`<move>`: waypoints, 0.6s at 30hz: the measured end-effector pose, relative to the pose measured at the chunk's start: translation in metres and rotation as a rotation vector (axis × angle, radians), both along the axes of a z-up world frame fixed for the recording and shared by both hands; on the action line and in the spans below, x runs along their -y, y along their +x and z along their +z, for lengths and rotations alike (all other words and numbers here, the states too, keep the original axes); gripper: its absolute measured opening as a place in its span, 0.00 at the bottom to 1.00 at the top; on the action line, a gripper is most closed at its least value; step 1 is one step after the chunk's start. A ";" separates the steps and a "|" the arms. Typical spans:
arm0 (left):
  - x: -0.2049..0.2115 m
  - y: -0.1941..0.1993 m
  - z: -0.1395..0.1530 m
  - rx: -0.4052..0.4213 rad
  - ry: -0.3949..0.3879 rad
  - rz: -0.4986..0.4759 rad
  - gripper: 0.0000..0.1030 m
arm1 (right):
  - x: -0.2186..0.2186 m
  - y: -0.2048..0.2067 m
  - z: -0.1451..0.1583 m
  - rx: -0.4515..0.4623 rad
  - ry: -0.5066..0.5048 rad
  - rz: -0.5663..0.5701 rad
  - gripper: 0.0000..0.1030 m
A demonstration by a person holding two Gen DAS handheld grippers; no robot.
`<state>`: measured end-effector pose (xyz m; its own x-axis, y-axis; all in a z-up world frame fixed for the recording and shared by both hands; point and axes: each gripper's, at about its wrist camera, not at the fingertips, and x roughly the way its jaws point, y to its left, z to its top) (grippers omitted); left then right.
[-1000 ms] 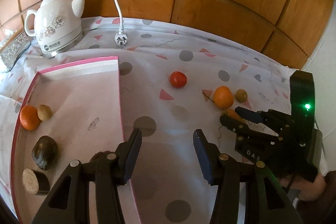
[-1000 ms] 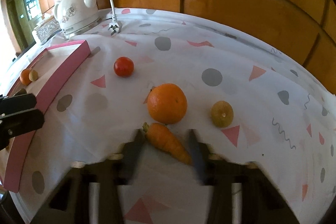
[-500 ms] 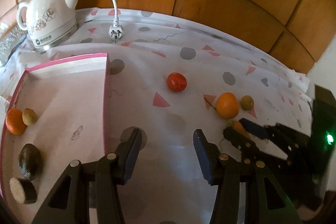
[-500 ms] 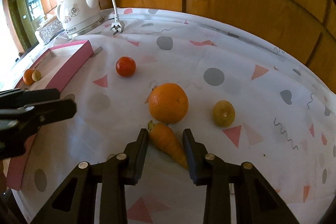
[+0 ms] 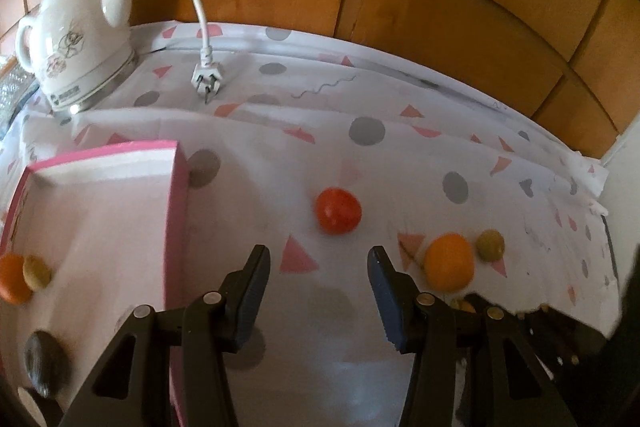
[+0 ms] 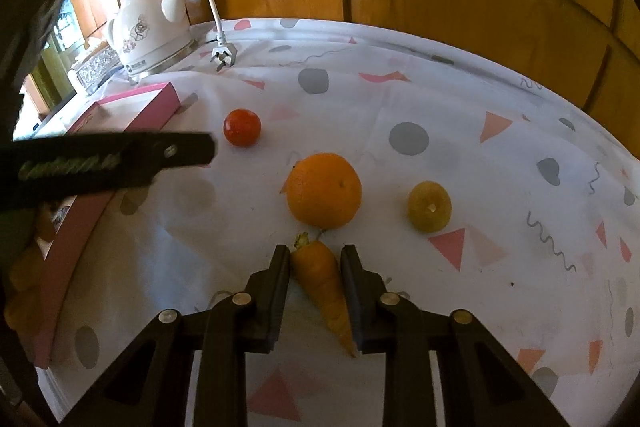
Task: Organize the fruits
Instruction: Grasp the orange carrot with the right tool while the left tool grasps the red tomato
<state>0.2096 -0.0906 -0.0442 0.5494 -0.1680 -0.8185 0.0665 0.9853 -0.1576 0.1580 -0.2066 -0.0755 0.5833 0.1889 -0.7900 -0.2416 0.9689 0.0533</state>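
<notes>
My right gripper (image 6: 314, 261) is closing on a small carrot (image 6: 320, 279) that lies on the patterned cloth, and both pads press its thick end. Just beyond it sit a large orange (image 6: 324, 191) and a small yellow-green fruit (image 6: 429, 205). A red tomato (image 5: 338, 211) lies a little ahead of my left gripper (image 5: 318, 259), which is open with nothing between its fingers. The pink-rimmed box (image 5: 176, 207) to the left holds a small orange (image 5: 12, 283), a brownish fruit (image 5: 36, 271) and a dark fruit (image 5: 42, 359). In the right wrist view a left gripper finger (image 6: 120, 159) reaches in from the left.
A white ceramic kettle (image 5: 76, 39) stands at the back left, its cord and plug (image 5: 206, 79) lying on the cloth. A glass box (image 6: 96, 67) sits beside the kettle. Wooden wall panels close off the back. The table ends at the right.
The right jaws have narrowed onto the carrot. My left gripper has shifted right, off the pink box and toward the tomato, staying open.
</notes>
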 end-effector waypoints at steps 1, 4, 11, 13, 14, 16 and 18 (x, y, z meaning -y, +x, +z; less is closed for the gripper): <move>0.002 0.004 -0.001 0.000 0.004 -0.004 0.50 | 0.001 0.000 0.000 0.001 0.002 0.000 0.26; 0.009 0.013 -0.003 -0.002 0.015 -0.013 0.50 | 0.002 -0.001 0.000 0.002 0.010 -0.002 0.26; 0.020 0.031 -0.017 -0.012 0.049 -0.018 0.46 | 0.003 0.000 -0.001 0.002 0.026 -0.008 0.26; 0.023 0.033 -0.017 0.011 0.057 -0.026 0.38 | 0.003 0.000 -0.001 0.003 0.027 -0.009 0.26; 0.023 0.034 -0.017 0.013 0.061 -0.027 0.33 | 0.003 -0.001 -0.001 0.004 0.028 -0.009 0.25; 0.022 0.035 -0.018 0.024 0.058 -0.026 0.27 | 0.003 -0.001 0.000 0.005 0.026 -0.012 0.24; 0.019 0.033 -0.016 0.025 0.051 -0.026 0.27 | 0.003 -0.001 0.000 0.007 0.025 -0.018 0.24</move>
<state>0.2427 -0.1099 -0.0607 0.5658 -0.1409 -0.8124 0.0958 0.9898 -0.1050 0.1566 -0.2095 -0.0755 0.5920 0.1981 -0.7812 -0.2246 0.9715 0.0762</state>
